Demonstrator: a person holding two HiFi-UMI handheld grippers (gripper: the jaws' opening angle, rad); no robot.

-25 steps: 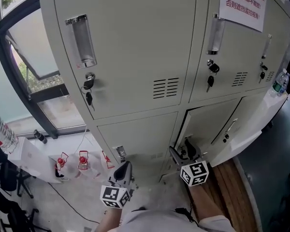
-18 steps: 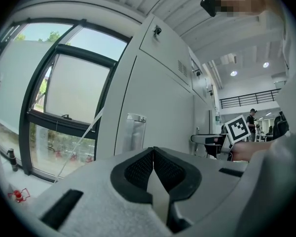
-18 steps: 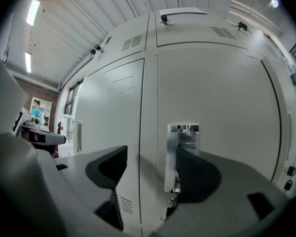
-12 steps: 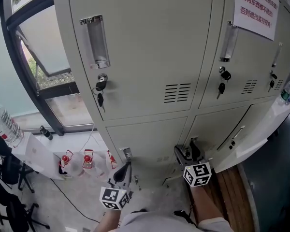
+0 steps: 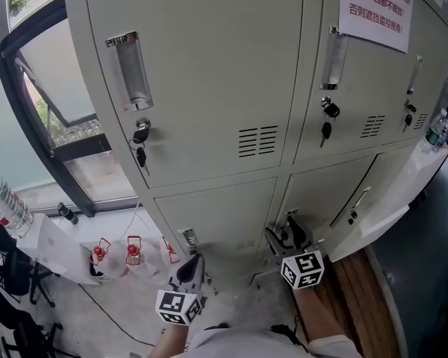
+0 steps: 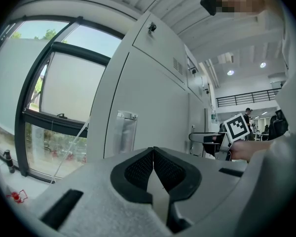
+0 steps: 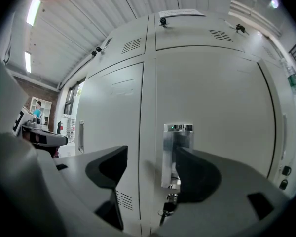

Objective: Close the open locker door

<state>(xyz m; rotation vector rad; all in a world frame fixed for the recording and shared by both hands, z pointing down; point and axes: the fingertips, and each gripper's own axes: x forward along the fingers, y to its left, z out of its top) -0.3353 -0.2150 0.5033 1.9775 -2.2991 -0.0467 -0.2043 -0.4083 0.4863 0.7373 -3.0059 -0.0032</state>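
At lower centre our right gripper [image 5: 285, 233] faces the door [image 5: 321, 192], fingers [image 7: 108, 167] wide apart, holding nothing; left gripper [image 5: 193, 265] fingers pressed together, empty.

lower locker door [image 5: 322, 194] | the dark gap along its left edge, wide a second ago, has been narrowed to a thin seam | door face brought nearly flush with the neighbouring door [image 5: 216, 215]

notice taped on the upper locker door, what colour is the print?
Red print on a white notice; head view shows it best.
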